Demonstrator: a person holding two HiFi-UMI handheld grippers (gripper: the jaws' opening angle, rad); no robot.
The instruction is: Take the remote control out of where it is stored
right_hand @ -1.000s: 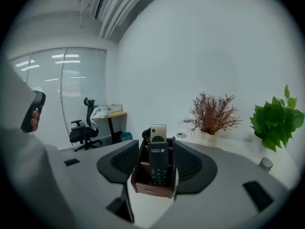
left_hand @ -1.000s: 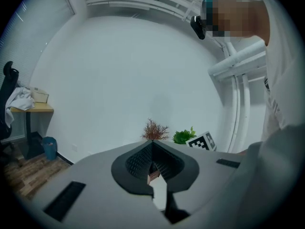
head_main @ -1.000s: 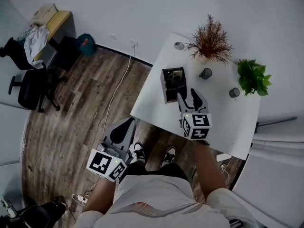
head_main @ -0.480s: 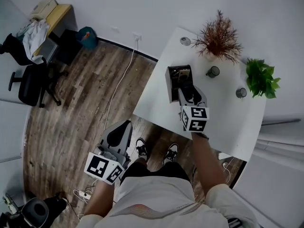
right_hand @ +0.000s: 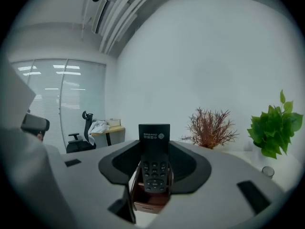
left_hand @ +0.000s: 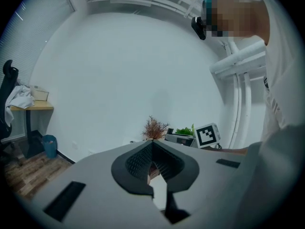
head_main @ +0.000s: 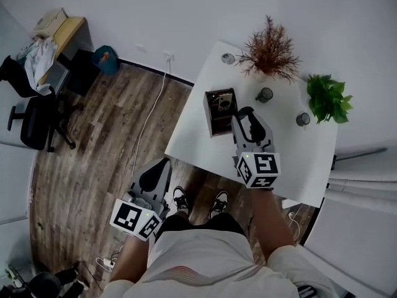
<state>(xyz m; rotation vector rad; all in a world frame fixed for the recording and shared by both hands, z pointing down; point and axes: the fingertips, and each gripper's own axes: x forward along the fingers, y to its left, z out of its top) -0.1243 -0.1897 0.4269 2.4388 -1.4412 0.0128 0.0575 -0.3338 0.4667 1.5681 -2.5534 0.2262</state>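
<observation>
— Floorboards (head_main: 93, 166) of dark wood fill the left of the head view. What stands on them?

— A white table (head_main: 298, 160) on the right, with the person standing at its near edge. Far off to the left there is an office chair (head_main: 34, 117) beside a desk (head_main: 71, 30).

— And the two tools?

— The left gripper (head_main: 162, 163) hangs over the floor, well apart from the table. Its own view shows the jaws drawn together at the tips, with nothing between them.

— The right one?

— The right gripper (head_main: 247, 115) is above the table, and in the head view its tips are just beside the brown holder (head_main: 214, 113). Its jaws have just been closing. Its own view shows the remote control (right_hand: 155, 168) upright between them, with the pads against its sides.

— So the remote is out?

— Most of it stands above the holder, with the buttons facing the camera and the printed end on top. The lower end sits right at the holder's mouth, and I cannot tell whether it has cleared the rim.

— What else is on the table?

— A dried reddish plant (head_main: 270, 48) stands at the far edge, and a green plant (head_main: 327, 99) is to its right. A cup (head_main: 265, 95) sits between the dried plant and the holder. A second cup (head_main: 303, 120) is just beside the green leaves.
</observation>
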